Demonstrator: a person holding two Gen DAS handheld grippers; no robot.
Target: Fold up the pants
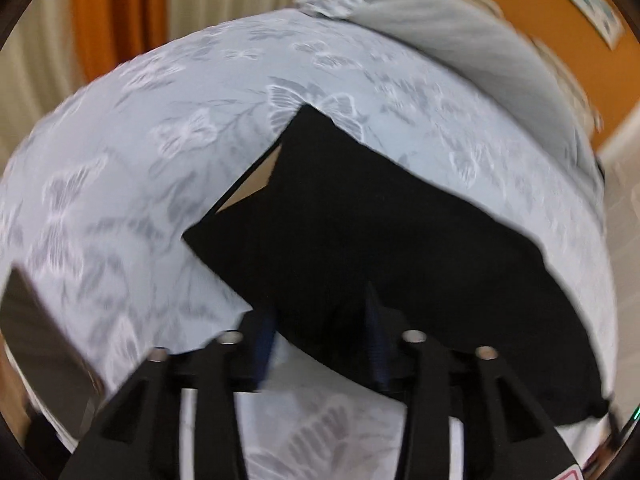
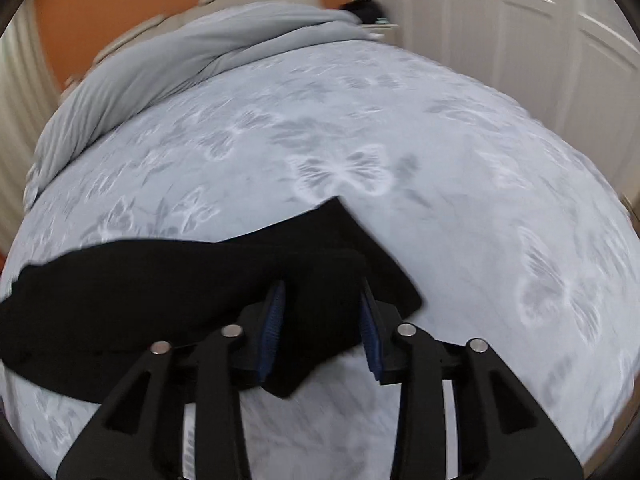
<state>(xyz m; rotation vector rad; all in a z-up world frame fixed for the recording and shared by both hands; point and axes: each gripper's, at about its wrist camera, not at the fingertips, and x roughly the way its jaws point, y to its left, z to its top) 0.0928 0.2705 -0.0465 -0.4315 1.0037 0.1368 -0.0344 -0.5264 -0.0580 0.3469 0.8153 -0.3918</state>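
Black pants (image 1: 360,216) lie on a pale blue bedspread with butterfly print (image 1: 120,184). In the left wrist view my left gripper (image 1: 322,320) is open, its blue-padded fingers on either side of the near edge of the cloth. A brown inner patch shows in a gap near the far corner of the pants. In the right wrist view the pants (image 2: 140,292) stretch to the left, with a folded end (image 2: 360,240) near the middle. My right gripper (image 2: 320,312) is open with a fold of the black cloth lying between its fingers.
A bunched grey duvet (image 2: 180,52) lies along the far side of the bed (image 2: 460,184). Orange wall (image 2: 64,12) and white panelled doors (image 2: 500,24) stand behind. A dark object (image 1: 36,328) sits at the left edge of the left wrist view.
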